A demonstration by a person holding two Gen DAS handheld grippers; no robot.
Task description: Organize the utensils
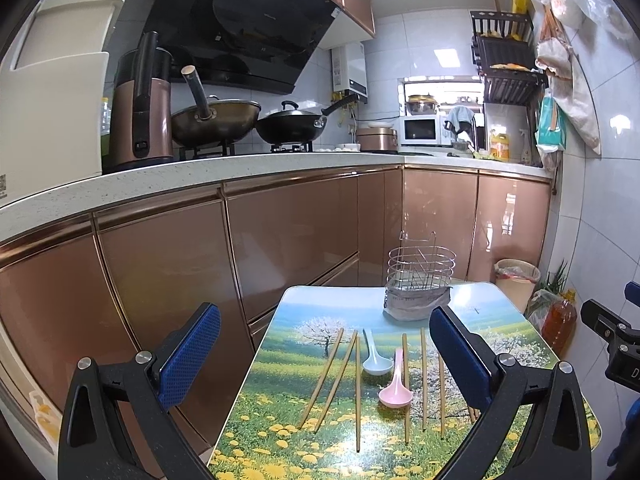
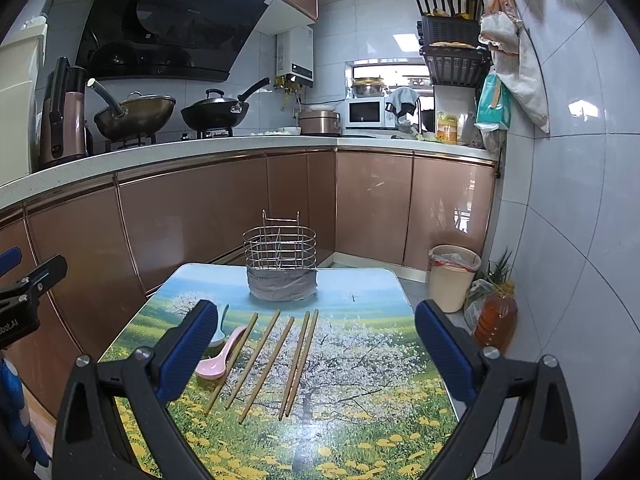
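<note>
1. The chopsticks point(image 2: 276, 356) lie loose in a row across the middle of the tabletop point(image 2: 360, 420), with a pink spoon point(image 2: 218, 356) and a pale blue spoon point(image 1: 374, 354) among them.
2. The wire holder point(image 2: 280, 246) stands upright at the far edge, apart from them and seemingly empty, so by my reading nothing is sorted yet.
3. The left claw point(image 1: 326, 354) and right claw point(image 2: 312, 346) both hang above the near edge, jaws wide apart, gripping nothing.
4. Only the left view shows the blue spoon whole; the right view mostly hides it behind a finger.
</note>
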